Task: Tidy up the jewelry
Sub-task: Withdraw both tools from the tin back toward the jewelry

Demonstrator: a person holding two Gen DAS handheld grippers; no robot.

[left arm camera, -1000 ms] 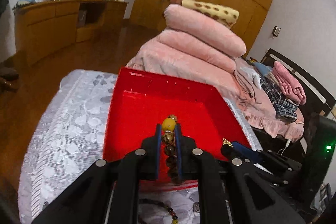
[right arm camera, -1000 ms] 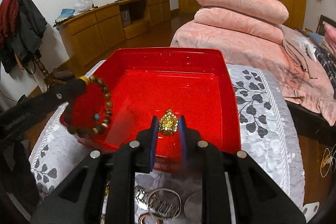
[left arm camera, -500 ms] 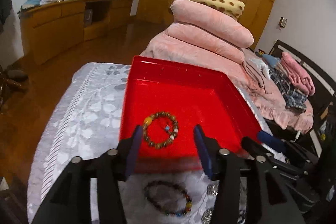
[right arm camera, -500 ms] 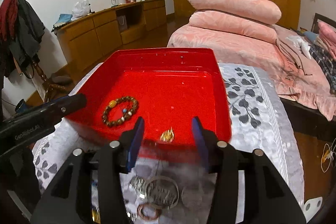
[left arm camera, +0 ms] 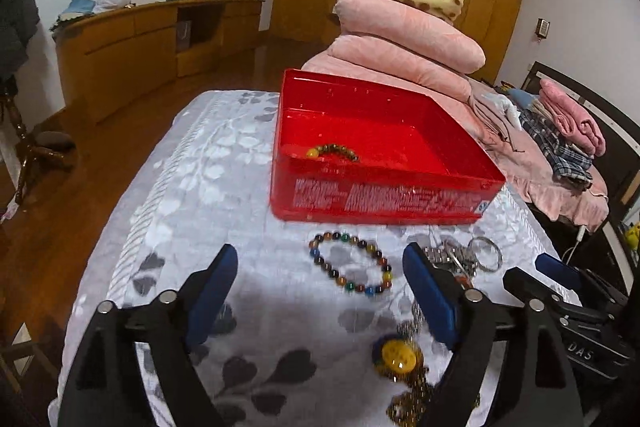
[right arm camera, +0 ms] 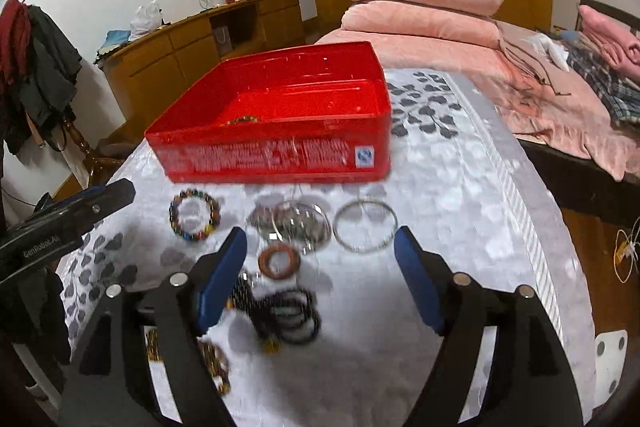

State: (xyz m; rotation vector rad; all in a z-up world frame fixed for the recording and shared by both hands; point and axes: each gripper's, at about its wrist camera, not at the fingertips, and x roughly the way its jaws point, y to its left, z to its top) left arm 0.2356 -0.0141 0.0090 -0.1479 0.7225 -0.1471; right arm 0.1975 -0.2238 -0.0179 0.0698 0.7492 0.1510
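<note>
A red box (left arm camera: 384,201) (right arm camera: 276,157) stands on the grey floral cloth. A brown bead bracelet (left arm camera: 332,151) with a yellow bead lies inside it. My left gripper (left arm camera: 320,267) is open and empty above a multicoloured bead bracelet (left arm camera: 352,269) (right arm camera: 195,219). My right gripper (right arm camera: 320,247) is open and empty above a pile of silver bangles (right arm camera: 296,223), a thin silver hoop (right arm camera: 365,230), a brown ring (right arm camera: 279,261) and black bead strands (right arm camera: 288,311). A yellow charm on a gold chain (left arm camera: 398,357) lies by the left gripper's right finger.
Pink bedding is stacked behind the box (left arm camera: 408,39). A bed with folded clothes lies to the right (right arm camera: 580,67). A wooden sideboard runs along the left wall (left arm camera: 152,39). The cloth's edges drop off at left and right.
Both grippers let go of their pieces into the red box, opened wide, then pulled back and down over the loose jewelry in front of the box.
</note>
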